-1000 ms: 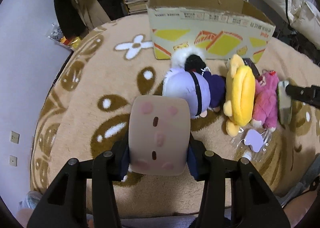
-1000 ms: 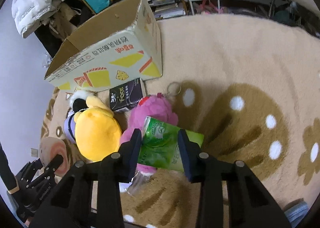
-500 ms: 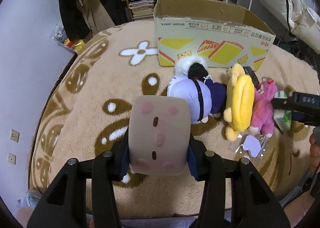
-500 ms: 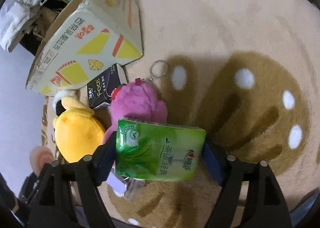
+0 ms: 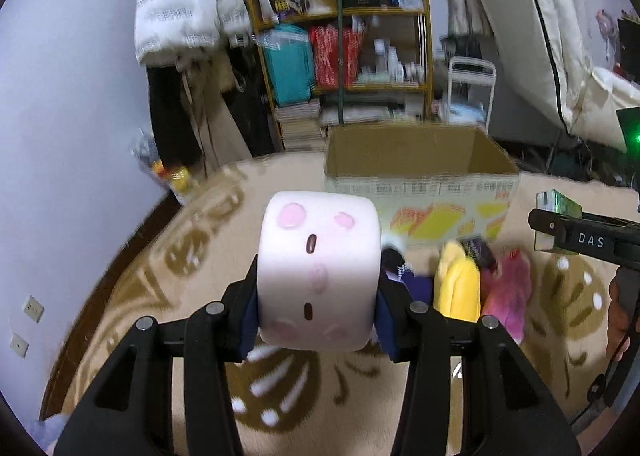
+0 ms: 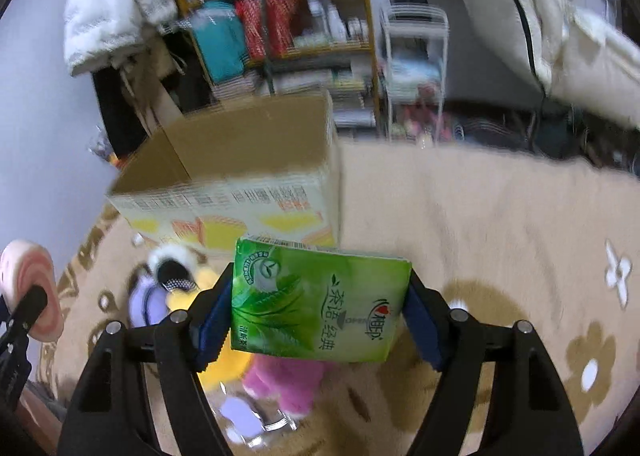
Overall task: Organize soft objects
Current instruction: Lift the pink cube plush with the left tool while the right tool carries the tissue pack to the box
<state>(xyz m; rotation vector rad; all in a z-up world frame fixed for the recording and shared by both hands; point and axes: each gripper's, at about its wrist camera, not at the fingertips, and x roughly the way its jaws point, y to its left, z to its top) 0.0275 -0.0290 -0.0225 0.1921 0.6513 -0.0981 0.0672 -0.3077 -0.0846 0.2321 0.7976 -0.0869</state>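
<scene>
My left tool (image 5: pixel 318 306) is clamped on a squashy white cube cushion (image 5: pixel 318 270), its blue pads pressing into both sides. The cushion has rounded corners, a smooth matte skin, pale pink blotches and two small dark oval marks down its face, and I hold it up above the rug (image 5: pixel 192 288).

My right tool (image 6: pixel 318 322) grips a green tissue pack (image 6: pixel 318 304), a soft rectangular packet in glossy plastic film printed with leaves and Chinese characters. It sits crosswise between the blue pads, held in the air in front of the cardboard box (image 6: pixel 248 176).

That box is open-topped, plain brown corrugated board inside, with printed yellow and orange panels on its outer wall. It stands on the beige pile rug with brown flower and dot shapes.

Below my tools, on the rug just in front of the box, lie the plush toys in a row: a lilac one with a fluffy white and black head (image 6: pixel 160 284), a yellow one (image 5: pixel 458 284) and a shaggy pink one (image 5: pixel 506 292), packed side by side. A crinkled clear plastic wrapper (image 6: pixel 248 422) lies near the pink toy.
</scene>
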